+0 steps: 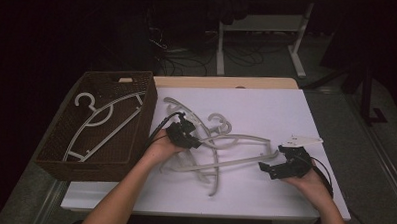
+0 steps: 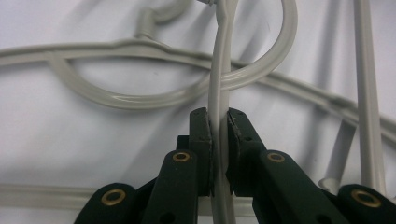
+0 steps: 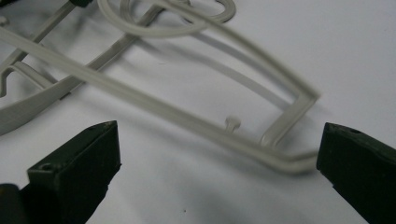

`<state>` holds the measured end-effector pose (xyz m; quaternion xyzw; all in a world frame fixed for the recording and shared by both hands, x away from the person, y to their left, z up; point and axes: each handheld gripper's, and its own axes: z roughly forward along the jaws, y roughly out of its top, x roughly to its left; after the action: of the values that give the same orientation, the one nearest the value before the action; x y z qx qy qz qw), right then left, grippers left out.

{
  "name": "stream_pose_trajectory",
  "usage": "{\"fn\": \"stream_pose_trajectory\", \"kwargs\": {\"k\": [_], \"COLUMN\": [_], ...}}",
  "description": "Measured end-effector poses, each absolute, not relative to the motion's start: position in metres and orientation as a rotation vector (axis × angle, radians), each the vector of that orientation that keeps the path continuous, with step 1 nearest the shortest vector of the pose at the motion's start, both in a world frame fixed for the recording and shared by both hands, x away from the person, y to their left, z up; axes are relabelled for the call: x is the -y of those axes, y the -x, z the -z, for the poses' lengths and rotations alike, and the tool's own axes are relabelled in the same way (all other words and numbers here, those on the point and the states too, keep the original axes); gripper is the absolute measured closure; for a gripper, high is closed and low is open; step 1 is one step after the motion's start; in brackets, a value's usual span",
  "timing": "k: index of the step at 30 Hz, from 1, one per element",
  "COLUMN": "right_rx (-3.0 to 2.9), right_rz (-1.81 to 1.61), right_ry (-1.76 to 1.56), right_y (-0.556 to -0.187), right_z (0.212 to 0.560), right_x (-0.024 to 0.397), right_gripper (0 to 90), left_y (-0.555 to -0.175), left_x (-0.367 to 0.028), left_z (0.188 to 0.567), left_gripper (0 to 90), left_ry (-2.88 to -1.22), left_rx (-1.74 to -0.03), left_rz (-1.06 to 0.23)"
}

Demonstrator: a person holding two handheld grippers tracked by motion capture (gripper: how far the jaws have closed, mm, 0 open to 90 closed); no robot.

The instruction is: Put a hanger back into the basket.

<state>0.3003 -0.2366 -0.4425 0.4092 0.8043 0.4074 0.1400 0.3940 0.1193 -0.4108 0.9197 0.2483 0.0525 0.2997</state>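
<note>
At centre frame on the white worktop (image 1: 266, 109), my left gripper (image 1: 185, 136) is clamped on a thin bar of the grey hanger (image 2: 219, 70). My right gripper (image 3: 219, 163), lower right, stands wide apart around another hanger's corner (image 3: 299, 135), untouched.

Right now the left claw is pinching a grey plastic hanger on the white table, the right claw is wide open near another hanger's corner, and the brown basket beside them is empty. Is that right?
Not quite: the basket is not empty. The high view shows a hanger in the basket. The rest holds: the left claw is pinching a grey hanger, and the right claw is wide open by a hanger corner.
</note>
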Motion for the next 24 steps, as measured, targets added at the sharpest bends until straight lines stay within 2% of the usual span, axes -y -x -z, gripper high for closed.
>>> {"fn": "stream_pose_trajectory", "kwargs": {"k": [12,17,24], "right_rx": [-2.331,-2.332,-2.334], "right_rz": [-1.174,-1.174,-1.172], "right_ry": [-1.181,-1.183,-1.177], "right_y": [-0.301,-0.301,-0.301], "right_z": [0.443,0.444,0.444], "right_x": [0.237,0.237,0.236], "right_gripper": [0.0,0.0,0.0], "left_y": [-0.395,-0.393,-0.390], "left_x": [-0.135,-0.155,-0.198], "left_z": [0.349,0.309,0.278], "left_gripper": [82.8,82.8,82.8], "left_ry": [-2.322,-2.292,-2.247], "left_rx": [-0.745,-0.764,-0.794], "left_rz": [-0.215,-0.276,-0.331]}}
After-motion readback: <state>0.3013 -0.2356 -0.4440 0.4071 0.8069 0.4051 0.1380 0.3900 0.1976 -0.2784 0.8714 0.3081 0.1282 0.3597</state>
